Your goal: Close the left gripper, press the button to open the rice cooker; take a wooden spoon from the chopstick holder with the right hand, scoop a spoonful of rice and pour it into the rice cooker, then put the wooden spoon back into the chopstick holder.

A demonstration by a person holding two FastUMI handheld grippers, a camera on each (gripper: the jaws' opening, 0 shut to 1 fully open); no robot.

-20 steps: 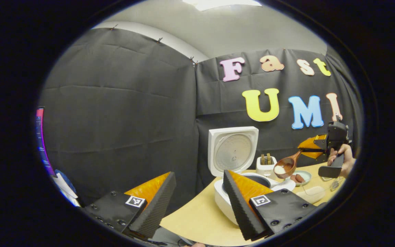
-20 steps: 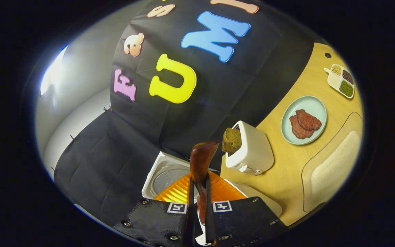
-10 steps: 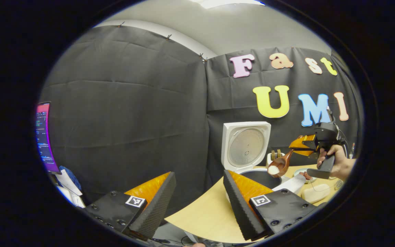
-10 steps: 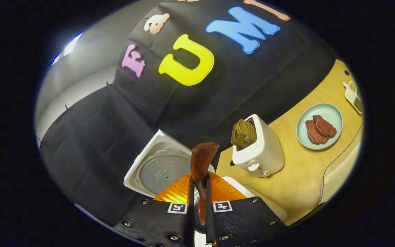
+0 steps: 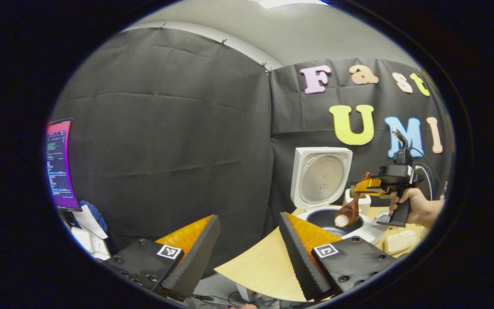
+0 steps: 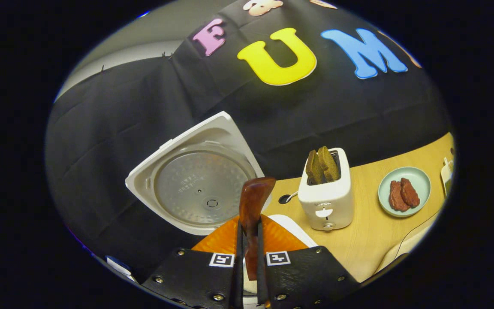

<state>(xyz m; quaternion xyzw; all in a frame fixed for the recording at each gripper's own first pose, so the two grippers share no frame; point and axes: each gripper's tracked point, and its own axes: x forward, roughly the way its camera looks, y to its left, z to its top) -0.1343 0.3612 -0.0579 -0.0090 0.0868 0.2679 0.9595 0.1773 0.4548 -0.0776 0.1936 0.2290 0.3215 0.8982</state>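
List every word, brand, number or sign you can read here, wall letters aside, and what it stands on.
Nothing reads clearly.
On the toaster: a brand mark on its front, too blurred.
On the rice cooker lid: fine print on the inner plate, too small.
On the monitor: lines of text, too small.
On the right claw: square tags, patterns without words.

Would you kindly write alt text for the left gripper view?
The right tongs, held in a hand, tip a wooden spoon of rice over the open rice cooker. The left tongs hang open in the foreground.
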